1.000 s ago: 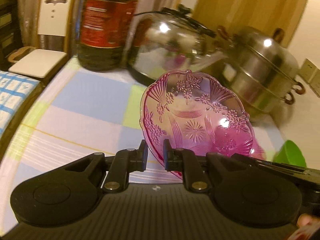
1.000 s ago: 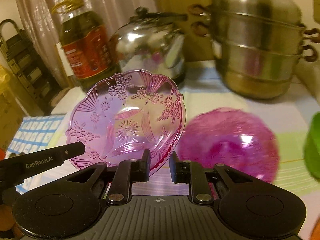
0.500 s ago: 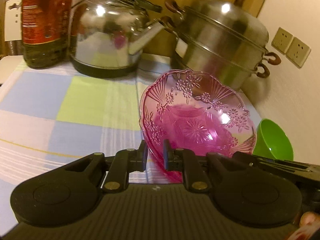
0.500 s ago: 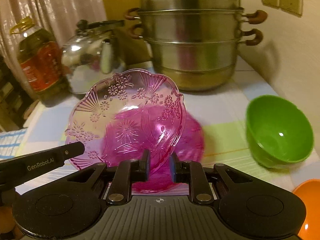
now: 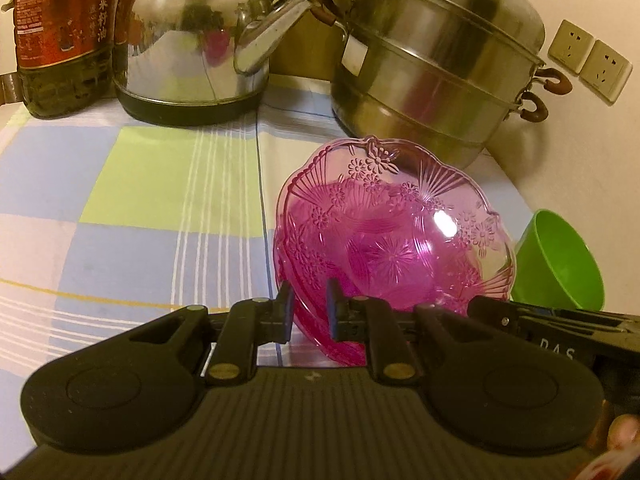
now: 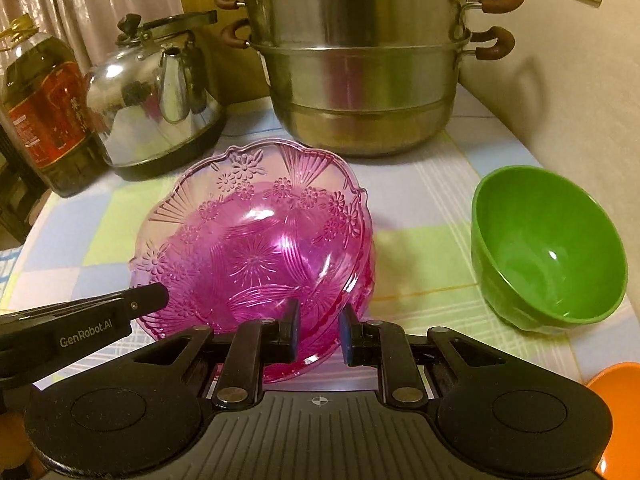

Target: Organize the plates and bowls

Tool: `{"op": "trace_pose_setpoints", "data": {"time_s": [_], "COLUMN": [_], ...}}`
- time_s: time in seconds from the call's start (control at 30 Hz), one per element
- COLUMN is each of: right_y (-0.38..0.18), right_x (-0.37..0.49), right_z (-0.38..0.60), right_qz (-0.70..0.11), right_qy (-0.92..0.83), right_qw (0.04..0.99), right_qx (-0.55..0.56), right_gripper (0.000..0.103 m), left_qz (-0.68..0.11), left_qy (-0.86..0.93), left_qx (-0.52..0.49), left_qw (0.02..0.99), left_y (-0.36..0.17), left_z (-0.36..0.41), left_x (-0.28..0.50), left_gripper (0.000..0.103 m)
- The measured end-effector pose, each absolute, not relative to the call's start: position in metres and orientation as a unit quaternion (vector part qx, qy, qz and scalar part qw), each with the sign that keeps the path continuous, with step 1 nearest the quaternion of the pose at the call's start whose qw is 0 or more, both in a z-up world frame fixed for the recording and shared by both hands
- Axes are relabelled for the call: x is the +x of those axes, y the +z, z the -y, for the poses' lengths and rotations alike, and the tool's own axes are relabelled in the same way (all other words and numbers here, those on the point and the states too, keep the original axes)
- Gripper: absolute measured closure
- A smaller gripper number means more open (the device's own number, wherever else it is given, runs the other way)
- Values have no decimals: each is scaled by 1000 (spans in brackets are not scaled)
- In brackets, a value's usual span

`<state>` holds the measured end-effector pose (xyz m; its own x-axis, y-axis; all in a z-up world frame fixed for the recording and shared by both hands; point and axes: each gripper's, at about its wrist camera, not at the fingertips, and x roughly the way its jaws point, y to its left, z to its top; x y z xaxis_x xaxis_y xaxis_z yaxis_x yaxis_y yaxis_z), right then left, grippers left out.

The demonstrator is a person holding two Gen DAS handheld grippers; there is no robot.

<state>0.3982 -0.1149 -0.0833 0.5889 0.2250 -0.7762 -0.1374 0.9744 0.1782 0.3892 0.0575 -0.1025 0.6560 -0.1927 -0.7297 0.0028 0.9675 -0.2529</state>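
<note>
- You have the pink pressed-glass plate clamped at its near rim in both grippers: the left gripper and the right gripper each have their fingers closed on that edge.
- The plate sits tilted, in front of the stacked steel steamer pot, directly over a second pink plate that lies on the checked tablecloth; nesting the pair looks nearly done, with the lowering and release left.
- The green bowl, right of the steamer pot and well apart from the plates, is not yet sorted.
- An orange dish, further out from the steamer pot than the bowl, is cut off by the frame edge; you cannot tell whether it is a plate or a bowl.
- The lower plate is mostly hidden, so contact between the two plates cannot be judged.
</note>
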Motion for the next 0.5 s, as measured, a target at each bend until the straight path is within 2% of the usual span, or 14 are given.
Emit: {"op": "trace_pose_setpoints", "data": {"time_s": [0.5], "right_y": [-89], "right_x": [402], "right_z": [116], "right_qz": [-448], "right_qy": [101], "right_qw": [887], "right_qx": [47], "right_gripper": [82], "left_qz": [-414], "left_qy": [-56], "left_qx": [-105], "left_qw": [902], "left_y": [-104], "left_z": [-53], "left_x": [393], "left_gripper": [87]}}
